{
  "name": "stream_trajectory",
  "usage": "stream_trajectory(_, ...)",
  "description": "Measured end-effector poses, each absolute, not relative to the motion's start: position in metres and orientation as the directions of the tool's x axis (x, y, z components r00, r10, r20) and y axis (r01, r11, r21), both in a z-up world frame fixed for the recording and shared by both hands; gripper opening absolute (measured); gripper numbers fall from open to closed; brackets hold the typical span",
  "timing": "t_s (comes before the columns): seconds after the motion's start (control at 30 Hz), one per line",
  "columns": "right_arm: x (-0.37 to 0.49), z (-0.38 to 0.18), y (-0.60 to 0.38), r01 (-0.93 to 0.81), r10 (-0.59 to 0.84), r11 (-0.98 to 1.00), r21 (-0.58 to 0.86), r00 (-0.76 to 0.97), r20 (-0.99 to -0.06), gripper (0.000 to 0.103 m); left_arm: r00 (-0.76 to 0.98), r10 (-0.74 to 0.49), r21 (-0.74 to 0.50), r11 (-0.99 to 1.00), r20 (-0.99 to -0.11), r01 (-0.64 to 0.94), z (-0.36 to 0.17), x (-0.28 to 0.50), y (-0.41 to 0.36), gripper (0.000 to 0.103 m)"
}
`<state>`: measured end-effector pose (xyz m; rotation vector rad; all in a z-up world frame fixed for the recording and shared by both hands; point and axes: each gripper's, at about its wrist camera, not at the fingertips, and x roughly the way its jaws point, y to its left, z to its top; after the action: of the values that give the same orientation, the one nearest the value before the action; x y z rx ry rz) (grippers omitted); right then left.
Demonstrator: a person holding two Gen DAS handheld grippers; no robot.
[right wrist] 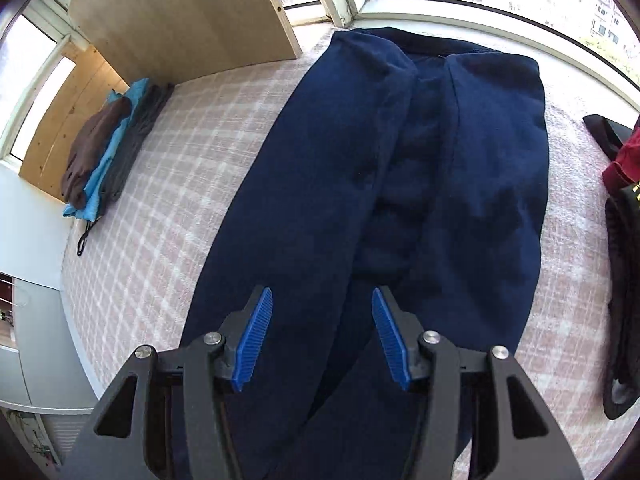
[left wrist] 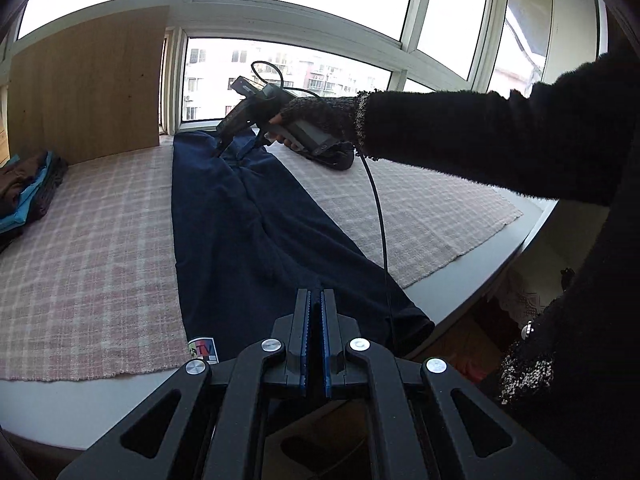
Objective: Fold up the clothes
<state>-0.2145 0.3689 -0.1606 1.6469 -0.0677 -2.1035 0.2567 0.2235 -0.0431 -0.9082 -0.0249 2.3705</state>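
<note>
- Long navy fleece trousers [right wrist: 400, 184] lie mid-mat on pink-white checked woven mat [right wrist: 168, 184], near to far.
- Stack of folded brown, blue, grey clothes [right wrist: 108, 144] far left, before upright pale wood board [right wrist: 180, 12].

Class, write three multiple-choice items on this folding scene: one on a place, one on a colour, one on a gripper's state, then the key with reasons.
1. Where is the stack of folded clothes?
A. by the wooden panel
B. on the trousers
C. under the table

2. What colour are the trousers?
A. red
B. navy
C. white

3. How does the right gripper stand?
A. shut on cloth
B. out of view
C. open

Key: 1 A, the stack lies beside the wooden panel; 2 B, the cloth is dark blue; 3 C, its blue pads stand apart over the trousers.
</note>
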Motion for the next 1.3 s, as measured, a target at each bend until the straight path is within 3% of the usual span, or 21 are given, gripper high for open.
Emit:
stream_trajectory(0.23,-0.229,-0.178,0.359,0.372,-0.356,-0.88,0.295,-0.106,-0.928,0.047,-0.597,0.526,-0.249,-0.838,-0.605,-0.486,-0.045,0.25,0.221,0.004)
stream_trajectory(0.33,-0.228,-0.183,0.353,0.4,-0.345,-0.87,0.288,-0.075,-0.936,0.031,-0.6,0.517,-0.244,-0.844,-0.61,-0.478,-0.046,0.249,0.222,0.004)
stream_trajectory(0.4,-0.224,-0.184,0.345,0.452,-0.338,-0.849,0.275,-0.062,-0.939,0.012,-0.606,0.512,-0.245,-0.848,-0.609,-0.47,-0.046,0.25,0.221,0.004)
stream_trajectory(0.5,-0.225,-0.182,0.341,0.45,-0.342,-0.846,0.287,-0.043,-0.939,0.006,-0.622,0.502,-0.251,-0.857,-0.601,-0.45,-0.043,0.253,0.213,0.004)
stream_trajectory(0.67,-0.232,-0.158,0.334,0.405,-0.501,-0.799,0.445,-0.038,-0.865,0.006,-0.688,0.46,-0.238,-0.886,-0.561,-0.399,-0.022,0.262,0.186,0.004)
stream_trajectory(0.9,-0.229,-0.12,0.325,0.43,-0.676,-0.684,0.59,-0.07,-0.733,0.006,-0.741,0.414,-0.086,-0.894,-0.528,-0.439,0.002,0.271,0.192,0.004)
stream_trajectory(1.07,-0.233,-0.173,0.336,0.376,-0.573,-0.768,0.519,-0.042,-0.818,0.006,-0.528,0.517,-0.127,-0.785,-0.674,-0.606,-0.068,0.255,0.254,0.004)
stream_trajectory(1.3,-0.234,-0.179,0.347,0.367,-0.557,-0.784,0.5,-0.062,-0.828,0.006,-0.419,0.569,-0.213,-0.738,-0.708,-0.641,-0.099,0.257,0.275,0.004)
